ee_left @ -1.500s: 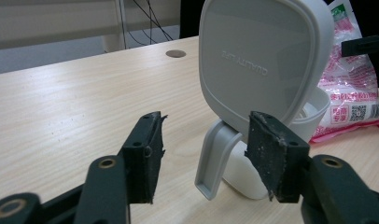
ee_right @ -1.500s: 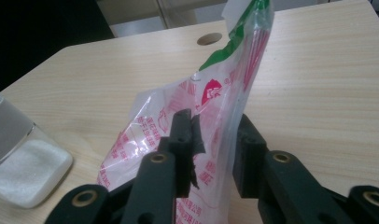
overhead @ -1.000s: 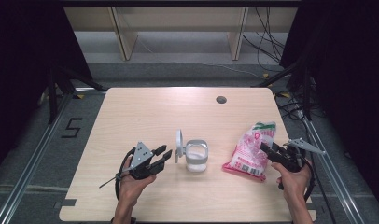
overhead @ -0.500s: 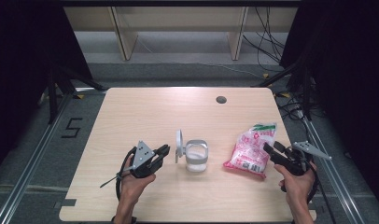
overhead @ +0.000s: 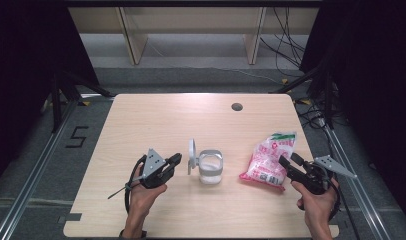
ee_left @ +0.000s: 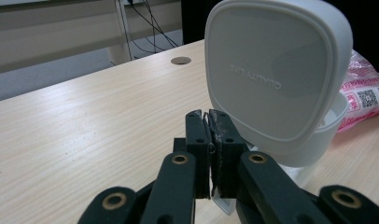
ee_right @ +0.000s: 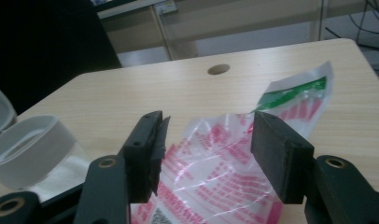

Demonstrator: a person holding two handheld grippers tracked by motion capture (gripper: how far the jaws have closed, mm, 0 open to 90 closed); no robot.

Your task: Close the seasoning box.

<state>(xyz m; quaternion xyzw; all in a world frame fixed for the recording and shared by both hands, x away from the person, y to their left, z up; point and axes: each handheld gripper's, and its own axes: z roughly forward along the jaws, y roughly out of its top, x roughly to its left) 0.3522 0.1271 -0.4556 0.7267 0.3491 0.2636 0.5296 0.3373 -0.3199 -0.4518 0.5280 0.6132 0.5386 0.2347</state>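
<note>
Resting shut, left gripper jaws empty beside jar, right gripper jaws opening, prob. clear of bag.

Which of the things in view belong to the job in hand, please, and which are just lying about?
In the job:
- container with its open lid
- pink bag
- left gripper
- right gripper

Lying about:
- cables on the floor
- shelf behind the table

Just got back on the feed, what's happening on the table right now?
A person works two handheld grippers at a wooden table. The left gripper, jaws shut on nothing, sits beside the clear plastic container with its white lid flipped up. The right gripper has just been opening its jaws, which straddle the pink-printed plastic bag without pressing it.
</note>
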